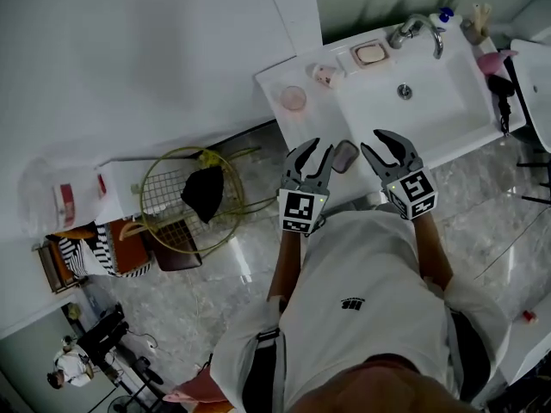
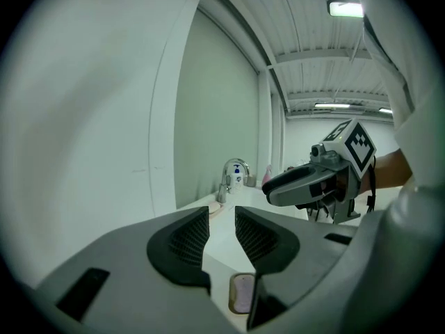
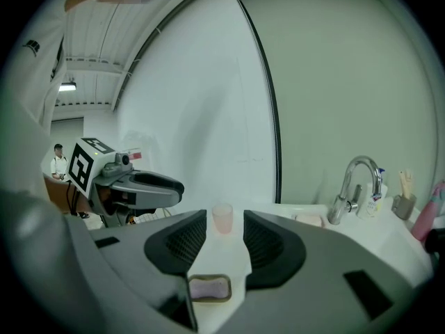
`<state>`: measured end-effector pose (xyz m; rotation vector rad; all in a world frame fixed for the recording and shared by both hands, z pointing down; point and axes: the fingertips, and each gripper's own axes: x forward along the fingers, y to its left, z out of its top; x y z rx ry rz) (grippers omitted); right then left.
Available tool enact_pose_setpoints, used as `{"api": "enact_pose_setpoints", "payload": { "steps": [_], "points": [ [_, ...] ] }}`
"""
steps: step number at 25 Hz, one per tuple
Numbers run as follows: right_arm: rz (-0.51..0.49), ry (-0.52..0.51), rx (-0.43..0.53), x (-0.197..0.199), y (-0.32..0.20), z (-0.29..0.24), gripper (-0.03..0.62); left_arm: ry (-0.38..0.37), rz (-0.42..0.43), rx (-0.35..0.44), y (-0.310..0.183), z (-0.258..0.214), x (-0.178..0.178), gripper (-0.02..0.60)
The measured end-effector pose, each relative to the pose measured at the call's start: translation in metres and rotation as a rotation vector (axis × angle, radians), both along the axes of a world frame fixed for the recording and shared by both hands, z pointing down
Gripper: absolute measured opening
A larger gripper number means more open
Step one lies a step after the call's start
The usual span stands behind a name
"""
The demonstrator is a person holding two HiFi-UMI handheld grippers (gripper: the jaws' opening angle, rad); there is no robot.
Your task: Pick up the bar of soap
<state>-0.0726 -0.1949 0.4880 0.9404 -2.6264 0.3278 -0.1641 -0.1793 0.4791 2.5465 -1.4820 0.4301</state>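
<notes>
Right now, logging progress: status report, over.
Left hand-held gripper, right hand-held gripper open, empty. Soap bar in its dish between them, untouched. Path clear.

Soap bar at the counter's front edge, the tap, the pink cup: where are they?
soap bar [image 3: 211,287], right gripper view, its lilac top.
tap [image 3: 345,186], right gripper view, its upright neck.
pink cup [image 3: 222,218], right gripper view, its side wall.

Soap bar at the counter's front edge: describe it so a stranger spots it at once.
On the white washbasin counter, find the front edge between the left gripper and right gripper. There lies a pale lilac soap bar in a dark rounded tray; the other, pink soap bar sits back beside the chrome tap.
</notes>
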Motion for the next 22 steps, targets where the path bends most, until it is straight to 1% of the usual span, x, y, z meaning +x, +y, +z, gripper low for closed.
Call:
{"api": "enact_pose_setpoints", "payload": {
  "steps": [5, 11, 16, 22],
  "points": [
    [0.035, 0.046, -0.045, 0.002, 0.0, 0.019, 0.179, -0.017, 0.086, -0.09, -0.005, 0.03, 0.005, 0.126],
    [0.053, 0.088, -0.08, 0.007, 0.0, 0.04, 0.179, -0.045, 0.168, -0.169, -0.008, 0.062, 0.016, 0.126],
    [0.052, 0.112, -0.114, 0.008, 0.004, 0.053, 0.179, -0.055, 0.198, -0.22, -0.007, 0.08, 0.021, 0.126],
    [0.016, 0.137, -0.154, 0.01, 0.009, 0.069, 0.179, -0.078, 0.205, -0.28, -0.001, 0.105, 0.027, 0.126]
  ]
}}
